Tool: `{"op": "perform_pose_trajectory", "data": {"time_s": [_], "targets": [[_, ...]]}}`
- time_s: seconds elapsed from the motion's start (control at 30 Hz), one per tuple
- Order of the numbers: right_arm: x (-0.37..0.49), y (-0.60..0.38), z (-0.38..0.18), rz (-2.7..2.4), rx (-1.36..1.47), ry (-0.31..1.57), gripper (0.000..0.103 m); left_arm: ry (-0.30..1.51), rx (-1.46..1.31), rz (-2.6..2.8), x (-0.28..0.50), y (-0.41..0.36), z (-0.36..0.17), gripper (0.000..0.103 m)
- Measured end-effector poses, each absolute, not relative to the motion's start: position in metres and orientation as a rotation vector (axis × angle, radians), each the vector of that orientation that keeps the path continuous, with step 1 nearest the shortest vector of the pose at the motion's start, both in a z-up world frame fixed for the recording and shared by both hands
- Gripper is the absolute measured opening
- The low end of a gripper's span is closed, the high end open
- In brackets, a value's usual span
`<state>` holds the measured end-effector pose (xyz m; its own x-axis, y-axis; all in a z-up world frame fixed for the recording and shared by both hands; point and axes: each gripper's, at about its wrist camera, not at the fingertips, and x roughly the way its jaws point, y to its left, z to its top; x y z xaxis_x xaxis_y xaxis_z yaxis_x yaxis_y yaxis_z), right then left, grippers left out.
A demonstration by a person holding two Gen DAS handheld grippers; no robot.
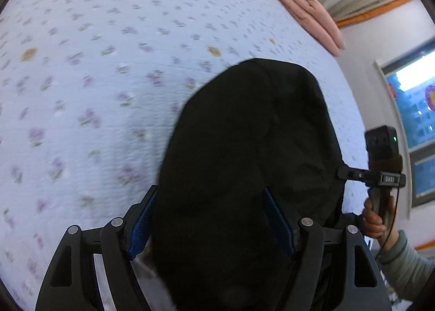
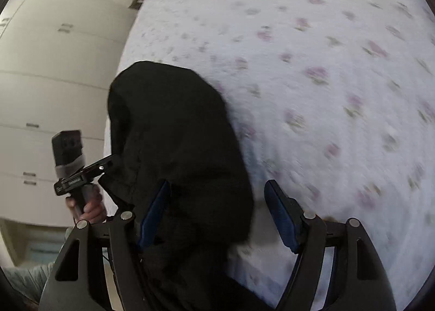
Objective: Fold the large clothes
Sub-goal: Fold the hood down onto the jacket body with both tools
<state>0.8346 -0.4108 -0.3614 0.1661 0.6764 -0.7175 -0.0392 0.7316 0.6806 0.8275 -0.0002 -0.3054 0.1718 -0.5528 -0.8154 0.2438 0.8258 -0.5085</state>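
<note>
A big black garment lies on the bed, near its edge, on a pale sheet with small flowers. It already looks bunched into a long, narrow shape.

The left gripper has its jaws spread wide, with black cloth lying between them. The pads do not seem to pinch it. The right gripper is spread wide too, with the cloth by its left pad and bare sheet by the other.

I think the step is to get a fresh hold. To do it well, each gripper should go down to its own end of the cloth, take one edge only, and close together, so the fold comes out even.

The left view shows a pink folded blanket at the far side and a window. The right view shows white cupboards instead.
</note>
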Motion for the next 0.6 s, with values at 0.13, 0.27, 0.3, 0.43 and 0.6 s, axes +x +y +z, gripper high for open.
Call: {"op": "perform_pose_trajectory", "data": {"time_s": [0.13, 0.27, 0.3, 0.43, 0.6], "targets": [[0.837, -0.395, -0.358, 0.639, 0.588, 1.325, 0.071, 1.268, -0.248, -0.579, 0.832, -0.018, -0.307, 0.076], [0.833, -0.376, -0.342, 0.645, 0.508, 1.279, 0.038, 1.213, -0.143, -0.547, 0.824, -0.030, -0.300, 0.032], [0.830, -0.376, -0.339, 0.645, 0.502, 1.268, 0.033, 1.180, -0.129, -0.545, 0.818, -0.030, -0.290, 0.022], [0.806, -0.363, -0.308, 0.625, 0.417, 1.200, 0.023, 1.087, -0.083, -0.535, 0.787, -0.023, -0.248, 0.016], [0.750, -0.353, -0.238, 0.613, 0.310, 1.075, 0.020, 0.978, -0.046, -0.536, 0.727, -0.012, -0.187, 0.015]]}}
